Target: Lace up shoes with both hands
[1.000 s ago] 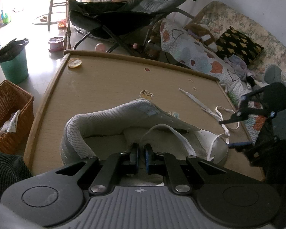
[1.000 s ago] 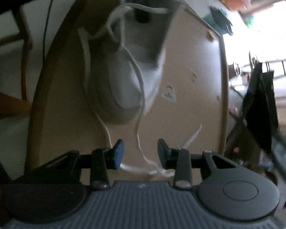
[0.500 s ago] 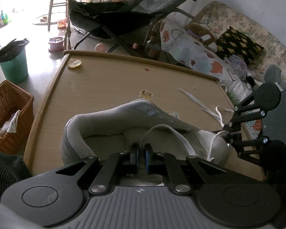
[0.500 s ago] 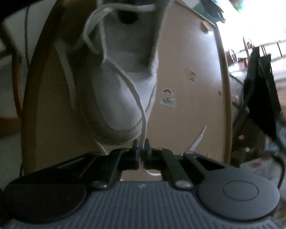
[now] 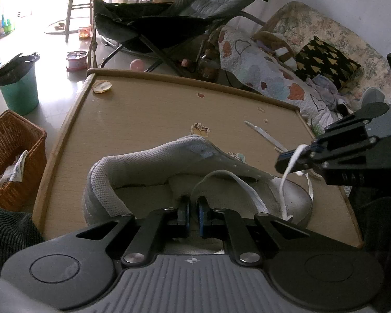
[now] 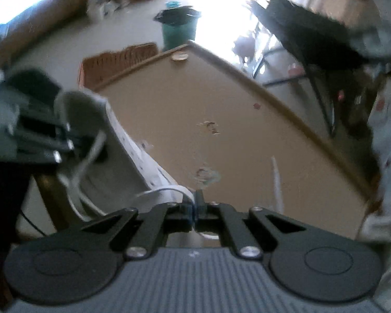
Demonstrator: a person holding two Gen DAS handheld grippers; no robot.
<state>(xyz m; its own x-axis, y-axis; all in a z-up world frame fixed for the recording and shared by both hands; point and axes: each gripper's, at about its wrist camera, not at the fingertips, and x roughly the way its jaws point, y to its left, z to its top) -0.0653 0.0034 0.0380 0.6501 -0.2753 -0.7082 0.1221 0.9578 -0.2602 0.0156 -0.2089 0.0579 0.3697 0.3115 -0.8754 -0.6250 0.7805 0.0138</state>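
Within 1 second the right gripper (image 5: 290,160) has closed on the white lace (image 5: 284,182) and lifted it over the shoe (image 5: 148,156) on the table (image 5: 148,109), probably toward an eyelet, while the left gripper (image 5: 193,215) stays clamped on the shoe's near edge.

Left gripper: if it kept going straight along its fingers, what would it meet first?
Probably the white shoe: the left gripper points into its opening, so the inner lining lies directly ahead, though depth is unclear.

Two close views along the fingers

The shoe (image 5: 195,172) and table (image 5: 148,120) are seen by both, from opposite ends of the shoe.
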